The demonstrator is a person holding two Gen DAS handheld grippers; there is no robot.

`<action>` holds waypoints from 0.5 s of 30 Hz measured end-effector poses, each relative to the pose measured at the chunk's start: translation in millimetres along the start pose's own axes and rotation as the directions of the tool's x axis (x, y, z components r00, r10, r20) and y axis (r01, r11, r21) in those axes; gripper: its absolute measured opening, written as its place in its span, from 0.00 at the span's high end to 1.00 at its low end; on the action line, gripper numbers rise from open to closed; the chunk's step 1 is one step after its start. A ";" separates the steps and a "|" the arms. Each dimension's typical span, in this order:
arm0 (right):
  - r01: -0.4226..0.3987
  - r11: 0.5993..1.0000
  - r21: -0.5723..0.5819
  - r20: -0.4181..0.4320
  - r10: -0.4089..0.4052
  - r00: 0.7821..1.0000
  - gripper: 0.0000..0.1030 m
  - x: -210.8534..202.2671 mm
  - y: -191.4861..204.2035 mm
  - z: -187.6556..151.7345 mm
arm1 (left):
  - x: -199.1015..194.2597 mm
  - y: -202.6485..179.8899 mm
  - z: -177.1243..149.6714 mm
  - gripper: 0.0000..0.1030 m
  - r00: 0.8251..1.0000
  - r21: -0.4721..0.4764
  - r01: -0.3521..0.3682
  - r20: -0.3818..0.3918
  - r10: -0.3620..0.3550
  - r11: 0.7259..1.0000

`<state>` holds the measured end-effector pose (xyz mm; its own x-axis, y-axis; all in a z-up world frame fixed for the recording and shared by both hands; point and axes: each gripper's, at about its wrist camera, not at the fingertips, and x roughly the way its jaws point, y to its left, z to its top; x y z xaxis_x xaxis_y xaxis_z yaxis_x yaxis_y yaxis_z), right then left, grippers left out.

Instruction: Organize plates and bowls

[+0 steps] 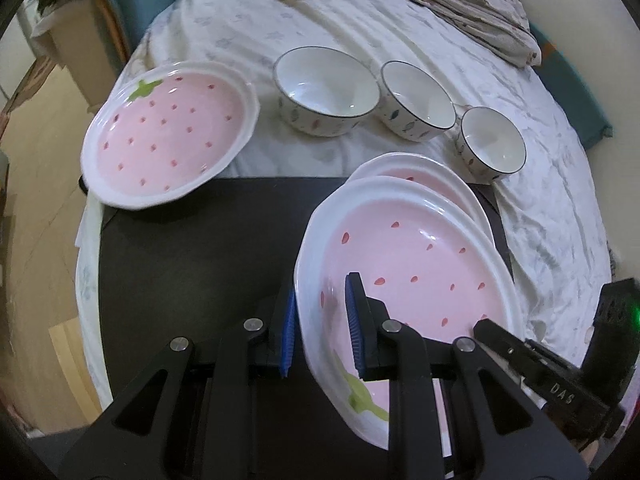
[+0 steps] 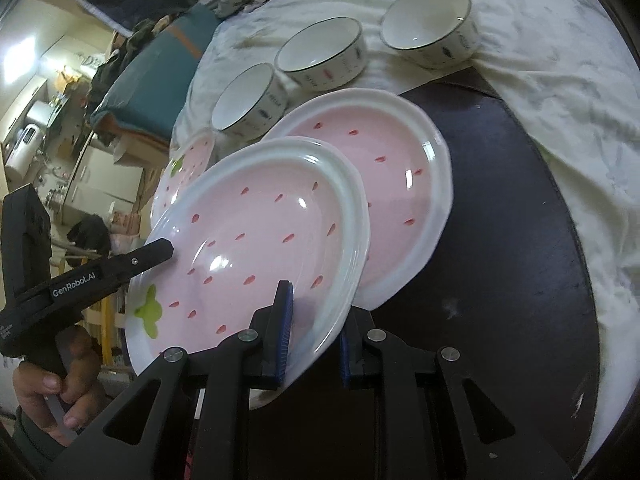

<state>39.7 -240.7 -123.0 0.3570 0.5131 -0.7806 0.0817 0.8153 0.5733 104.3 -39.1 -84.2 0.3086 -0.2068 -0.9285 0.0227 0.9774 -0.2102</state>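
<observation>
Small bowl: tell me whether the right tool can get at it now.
Probably not. The right tool is shut on the near plate's rim, and that plate sits between it and the small bowl. Set the plate down first.

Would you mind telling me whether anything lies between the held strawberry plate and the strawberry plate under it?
Nothing visible does. The held plate, gripped by both grippers, hangs over the lower plate, whose exposed surface is bare.

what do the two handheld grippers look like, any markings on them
Both are matte black plastic with silver pivot screws and ribbed blue pads on the jaws. The left gripper bears white "GenRobot.AI" lettering; the right gripper shows "DAS" and a green light. A dark green sleeve covers the wrist.
</observation>
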 end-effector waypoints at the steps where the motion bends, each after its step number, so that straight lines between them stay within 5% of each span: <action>1: 0.002 1.000 0.012 0.002 -0.002 1.000 0.79 0.2 -3.2 3.7 | 2.4 -2.6 2.1 0.81 1.000 0.001 0.001 0.000 -0.001 1.000; 15: 0.017 0.985 0.170 -0.023 -0.013 1.000 0.79 17.8 -46.4 47.4 | 35.3 -23.7 24.4 0.81 0.999 -0.002 0.028 -0.046 -0.028 1.000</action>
<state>86.3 -282.1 -151.7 0.3342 0.5087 -0.7935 0.2449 0.7661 0.5943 137.9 -68.5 -104.5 0.2636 -0.2359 -0.9353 0.0296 0.9712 -0.2366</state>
